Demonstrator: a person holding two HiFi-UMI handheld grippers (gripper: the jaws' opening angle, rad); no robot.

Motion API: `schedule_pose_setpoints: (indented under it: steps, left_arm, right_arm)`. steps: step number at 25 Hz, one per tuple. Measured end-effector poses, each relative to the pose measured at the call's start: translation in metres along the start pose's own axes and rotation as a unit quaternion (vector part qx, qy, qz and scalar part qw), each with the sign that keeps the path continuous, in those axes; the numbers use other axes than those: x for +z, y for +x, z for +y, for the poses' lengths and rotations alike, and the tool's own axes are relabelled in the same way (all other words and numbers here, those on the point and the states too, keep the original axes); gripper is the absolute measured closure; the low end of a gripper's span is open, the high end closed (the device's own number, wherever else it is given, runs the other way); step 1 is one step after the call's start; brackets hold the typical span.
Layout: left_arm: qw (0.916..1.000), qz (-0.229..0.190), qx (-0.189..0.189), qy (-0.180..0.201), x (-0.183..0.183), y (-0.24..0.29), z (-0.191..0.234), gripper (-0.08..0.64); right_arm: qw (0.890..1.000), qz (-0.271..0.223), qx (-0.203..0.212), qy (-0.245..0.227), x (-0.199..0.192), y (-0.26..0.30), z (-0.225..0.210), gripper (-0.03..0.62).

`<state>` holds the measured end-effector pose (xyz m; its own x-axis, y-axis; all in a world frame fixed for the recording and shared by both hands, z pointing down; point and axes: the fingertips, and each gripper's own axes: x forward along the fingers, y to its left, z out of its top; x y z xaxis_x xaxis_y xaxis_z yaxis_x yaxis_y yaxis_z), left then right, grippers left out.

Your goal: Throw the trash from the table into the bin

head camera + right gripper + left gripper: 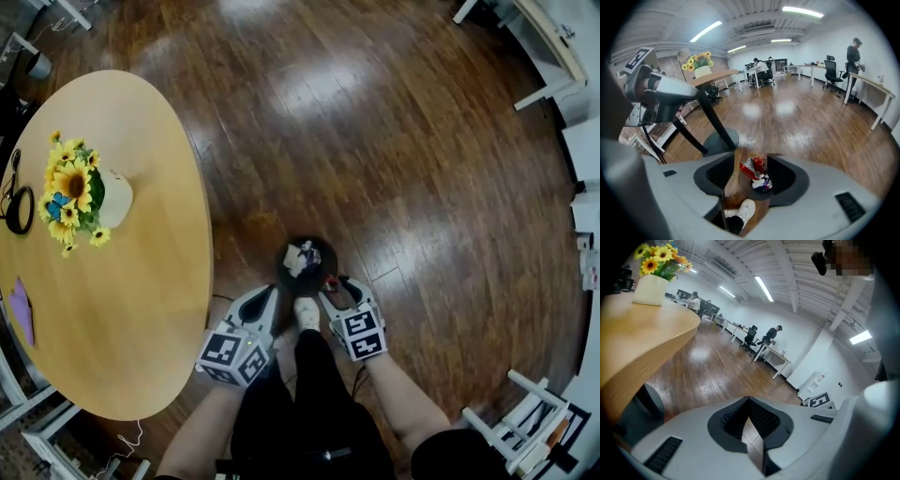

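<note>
Trash (757,175), red and white, in bin (746,186)

The floor (394,141) is dark brown planking with pale glare. The table (141,309) is light tan wood. The flowers (70,187) are yellow with dark centres, in a white pot (114,199). The bin (279,267) is black; its trash (757,173) is red, white and purple. The left gripper (749,416) and right gripper (751,173) are pale grey with black ribbed pads. Their cubes (232,356) carry black-and-white square markers. The shoe (307,312) is white.
</note>
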<state>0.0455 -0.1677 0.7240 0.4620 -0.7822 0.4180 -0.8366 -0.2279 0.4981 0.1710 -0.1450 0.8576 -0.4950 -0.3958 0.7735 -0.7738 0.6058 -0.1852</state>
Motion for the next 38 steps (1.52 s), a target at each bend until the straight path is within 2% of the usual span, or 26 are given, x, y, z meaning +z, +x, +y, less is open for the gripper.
schedule_pose_setpoints:
  steps: [2, 10, 13, 16, 22, 24, 25, 27, 31, 35, 38]
  left_arm:
    - [0.9999, -0.002, 0.004, -0.010, -0.003, -0.003, 0.004, 0.560]
    - [0.9997, -0.013, 0.016, -0.013, 0.008, -0.016, 0.003, 0.560]
    - [0.9997, -0.022, 0.006, 0.013, 0.025, -0.015, -0.001, 0.560]
    - [0.9989, -0.041, -0.006, 0.022, 0.053, -0.022, -0.012, 0.560]
    - [0.9925, -0.108, -0.020, 0.054, 0.126, -0.062, -0.048, 0.560]
    - [0.9875, -0.141, -0.012, 0.070, 0.154, -0.082, -0.053, 0.560]
    - [0.9843, -0.160, -0.004, 0.075, 0.169, -0.093, -0.053, 0.560]
    - [0.9780, -0.194, 0.018, 0.076, 0.190, -0.122, -0.049, 0.560]
    - [0.9625, -0.247, 0.083, 0.076, 0.213, -0.187, -0.024, 0.560]
    - [0.9363, -0.311, 0.142, 0.080, 0.240, -0.254, 0.003, 0.560]
    - [0.9189, -0.346, 0.170, 0.083, 0.249, -0.302, 0.019, 0.560]
  right_arm:
    - [1.000, 0.014, 0.010, 0.011, -0.004, 0.004, 0.001, 0.328]
    - [1.000, 0.003, 0.019, 0.023, 0.014, -0.014, 0.011, 0.327]
    - [1.000, -0.027, 0.011, 0.003, 0.050, -0.026, 0.004, 0.327]
    - [0.997, -0.073, -0.002, -0.003, 0.099, -0.055, -0.003, 0.328]
    - [0.985, -0.168, -0.016, -0.019, 0.181, -0.138, -0.001, 0.353]
    - [0.978, -0.208, 0.005, -0.028, 0.215, -0.163, 0.008, 0.443]
    - [0.973, -0.227, 0.024, -0.035, 0.233, -0.174, 0.017, 0.460]
    - [0.963, -0.256, 0.057, -0.060, 0.262, -0.193, 0.041, 0.562]
    - [0.942, -0.304, 0.076, -0.120, 0.302, -0.210, 0.081, 0.591]
    - [0.925, -0.331, 0.112, -0.152, 0.341, -0.208, 0.121, 0.591]
    - [0.913, -0.344, 0.134, -0.174, 0.364, -0.204, 0.159, 0.591]
